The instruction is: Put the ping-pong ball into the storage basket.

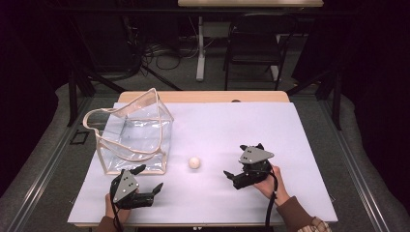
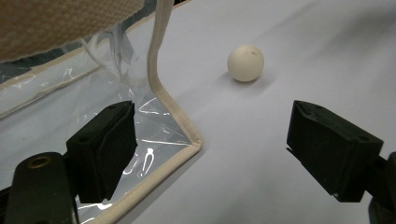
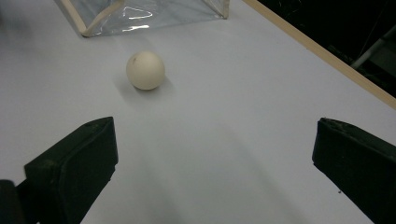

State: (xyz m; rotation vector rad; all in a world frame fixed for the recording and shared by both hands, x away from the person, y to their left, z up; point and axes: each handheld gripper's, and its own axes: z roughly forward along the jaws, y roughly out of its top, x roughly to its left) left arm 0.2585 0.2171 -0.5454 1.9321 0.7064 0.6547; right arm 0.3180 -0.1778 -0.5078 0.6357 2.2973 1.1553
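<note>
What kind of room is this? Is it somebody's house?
Probably not a house; it looks like a lab or workroom. A table covered in plain white sits among dark frames, cables lie on the floor behind it, and a person holds black tongs fitted with cameras.

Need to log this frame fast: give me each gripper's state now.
Left gripper: open, holding nothing, beside the clear plastic bag with beige trim.
Right gripper: open, holding nothing, facing the small cream ball.
</note>
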